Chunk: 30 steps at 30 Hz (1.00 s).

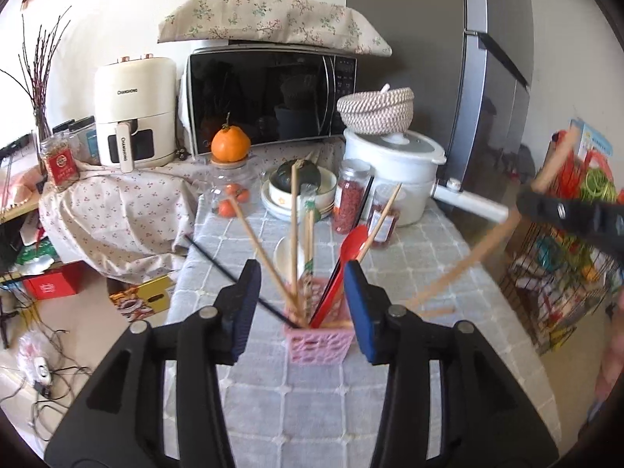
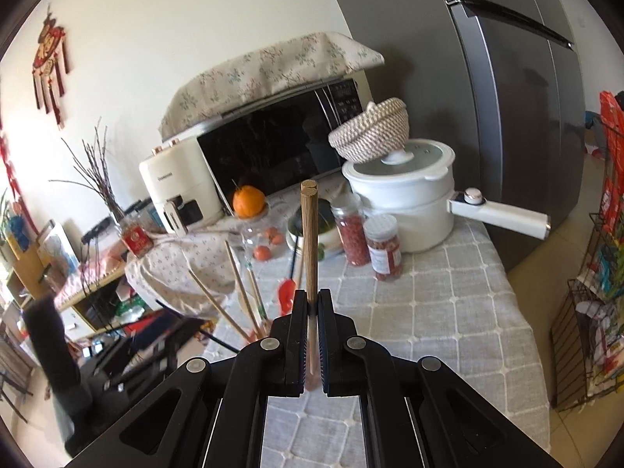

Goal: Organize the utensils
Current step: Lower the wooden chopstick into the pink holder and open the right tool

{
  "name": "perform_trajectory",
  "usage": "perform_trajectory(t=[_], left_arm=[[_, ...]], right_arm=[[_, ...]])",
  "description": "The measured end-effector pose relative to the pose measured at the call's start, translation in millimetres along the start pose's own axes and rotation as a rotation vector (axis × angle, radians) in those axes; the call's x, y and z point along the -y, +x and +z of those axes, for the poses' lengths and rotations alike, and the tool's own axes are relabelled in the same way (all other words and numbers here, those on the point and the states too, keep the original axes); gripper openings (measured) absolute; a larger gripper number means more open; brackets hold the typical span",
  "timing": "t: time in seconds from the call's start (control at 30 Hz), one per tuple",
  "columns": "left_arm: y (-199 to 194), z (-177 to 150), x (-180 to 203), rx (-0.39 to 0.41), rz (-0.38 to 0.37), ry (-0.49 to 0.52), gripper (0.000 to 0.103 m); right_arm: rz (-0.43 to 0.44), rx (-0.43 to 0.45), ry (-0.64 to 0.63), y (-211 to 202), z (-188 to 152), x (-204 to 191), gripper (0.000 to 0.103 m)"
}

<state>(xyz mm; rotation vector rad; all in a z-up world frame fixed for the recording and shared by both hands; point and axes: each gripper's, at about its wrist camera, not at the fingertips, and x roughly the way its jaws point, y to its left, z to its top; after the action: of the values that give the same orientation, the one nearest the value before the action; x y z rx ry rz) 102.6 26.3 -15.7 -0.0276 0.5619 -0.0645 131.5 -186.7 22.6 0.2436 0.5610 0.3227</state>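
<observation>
A pink lattice utensil holder stands on the grey checked tablecloth. It holds several wooden chopsticks, a red spoon, a white spoon and a black stick. My left gripper is open, its blue-padded fingers on either side of the holder. My right gripper is shut on a pair of wooden chopsticks held upright; it also shows in the left wrist view, up and to the right of the holder, blurred.
At the table's back stand a white pot with a woven basket, two jars of red berries, stacked bowls, a glass jar with an orange, a microwave and an air fryer. A fridge and wire rack stand right.
</observation>
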Motion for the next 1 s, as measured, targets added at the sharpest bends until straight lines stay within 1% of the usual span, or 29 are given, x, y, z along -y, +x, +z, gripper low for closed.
perform_trajectory(t=[0.13, 0.23, 0.3, 0.37, 0.5, 0.67, 0.8, 1.0], left_arm=[[-2.3, -7.5, -17.9, -0.079, 0.002, -0.047, 0.054], [6.1, -17.1, -29.3, -0.15, 0.0, -0.062, 0.055], [10.3, -23.1, -34.0, -0.182, -0.003, -0.069, 0.055], [16.2, -29.9, -39.0, -0.222, -0.002, -0.078, 0.056], [23.0, -37.7, -41.3, -0.274, 0.002, -0.064, 0.062], [24.9, -40.4, -41.8, -0.291, 0.009, -0.05, 0.065], [24.9, -39.8, -43.0, -0.292, 0.006, -0.053, 0.068], [25.5, -39.9, -41.8, -0.29, 0.002, -0.054, 0.071]], right_arm=[[0.026, 0.007, -0.028, 14.8, 6.7, -10.9, 0.005], [0.048, 0.014, -0.059, 26.1, 9.0, -20.2, 0.005], [0.056, 0.008, -0.074, 35.2, 10.4, -26.1, 0.005], [0.051, -0.008, -0.087, 43.2, 10.0, -30.1, 0.005], [0.031, -0.04, -0.113, 61.2, 6.1, -34.5, 0.005], [-0.009, -0.096, -0.155, 83.2, -4.4, -37.8, 0.005], [-0.015, -0.135, -0.162, 96.9, -12.7, -37.2, 0.006], [-0.003, -0.159, -0.158, 104.3, -18.0, -37.2, 0.006]])
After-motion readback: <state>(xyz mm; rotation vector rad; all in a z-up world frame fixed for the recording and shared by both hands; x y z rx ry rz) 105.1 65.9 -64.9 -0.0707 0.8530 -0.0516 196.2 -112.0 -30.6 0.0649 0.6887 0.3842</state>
